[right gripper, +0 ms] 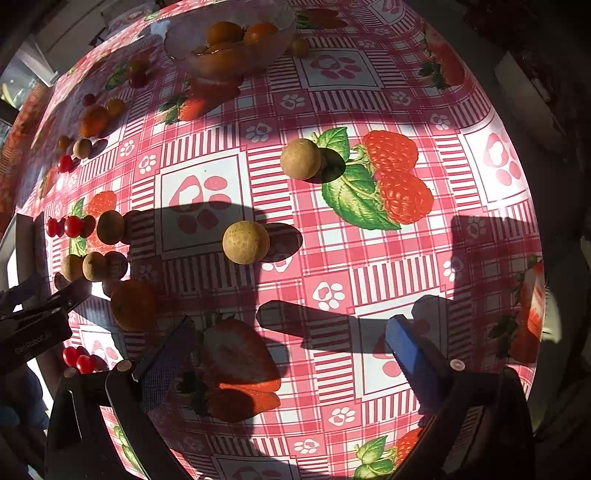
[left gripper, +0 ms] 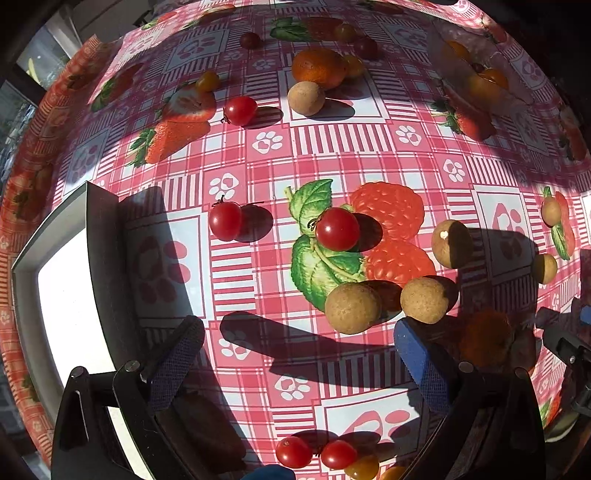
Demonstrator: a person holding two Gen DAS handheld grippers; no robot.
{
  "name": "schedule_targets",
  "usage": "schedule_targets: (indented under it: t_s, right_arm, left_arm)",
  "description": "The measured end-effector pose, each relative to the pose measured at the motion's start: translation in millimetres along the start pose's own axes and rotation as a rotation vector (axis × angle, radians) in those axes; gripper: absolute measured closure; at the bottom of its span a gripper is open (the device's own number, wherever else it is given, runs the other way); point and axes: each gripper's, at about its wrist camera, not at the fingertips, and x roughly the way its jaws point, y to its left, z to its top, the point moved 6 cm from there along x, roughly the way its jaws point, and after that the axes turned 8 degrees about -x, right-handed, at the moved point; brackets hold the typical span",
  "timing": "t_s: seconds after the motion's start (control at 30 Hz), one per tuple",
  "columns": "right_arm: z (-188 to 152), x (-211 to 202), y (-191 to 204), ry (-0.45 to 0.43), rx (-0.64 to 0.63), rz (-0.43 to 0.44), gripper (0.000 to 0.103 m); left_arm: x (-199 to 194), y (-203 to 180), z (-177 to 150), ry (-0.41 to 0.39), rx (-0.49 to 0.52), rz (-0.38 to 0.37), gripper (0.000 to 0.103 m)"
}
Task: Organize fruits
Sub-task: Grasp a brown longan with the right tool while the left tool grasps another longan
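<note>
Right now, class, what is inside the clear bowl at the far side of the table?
The bowl holds orange fruits; at least three show through the glass. Glare and their own bulk hide anything lying lower down.

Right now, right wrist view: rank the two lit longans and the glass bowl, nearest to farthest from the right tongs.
Measured from the right tongs:
1. Near longan, just ahead, slightly left.
2. Far longan, ahead, beside the printed raspberries.
3. Glass bowl, far end, left of centre.
</note>
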Motion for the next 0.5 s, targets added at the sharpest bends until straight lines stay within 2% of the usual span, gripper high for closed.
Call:
schedule_targets:
  t_s: [0.13,0.27,0.33,0.37,0.47,0.5]
  right_arm:
    - [24,5,3,-0.018,0.002,0.016,0.001]
    - [51,14,13,-0.023,-0.036,0.025,0.01]
    - [57,19,17,-0.009,-0.049,0.041,0.025]
    - [58,21,19,-0.008,-0.057,0.026,0.025]
    - [54,23,20,-0.032,-0.085,-0.001,0.042]
    - [55,22,22,-0.038,-0.089,-0.003,0.056]
  left_arm:
    - [5,-7,6,-0.016,0.011,-0.02,0.0]
    - [6,-6,6,-0.017,-0.019,-0.042,0.0]
    - [8,-8,7,-0.005,-0.016,-0.041,0.0]
    - [9,-8,8,0.011,-0.016,-0.037,0.0]
    - [11,-11,13,0.027,-0.012,-0.023,0.0]
    - [10,-15,18,0.017,-0.002,-0.028,0.007]
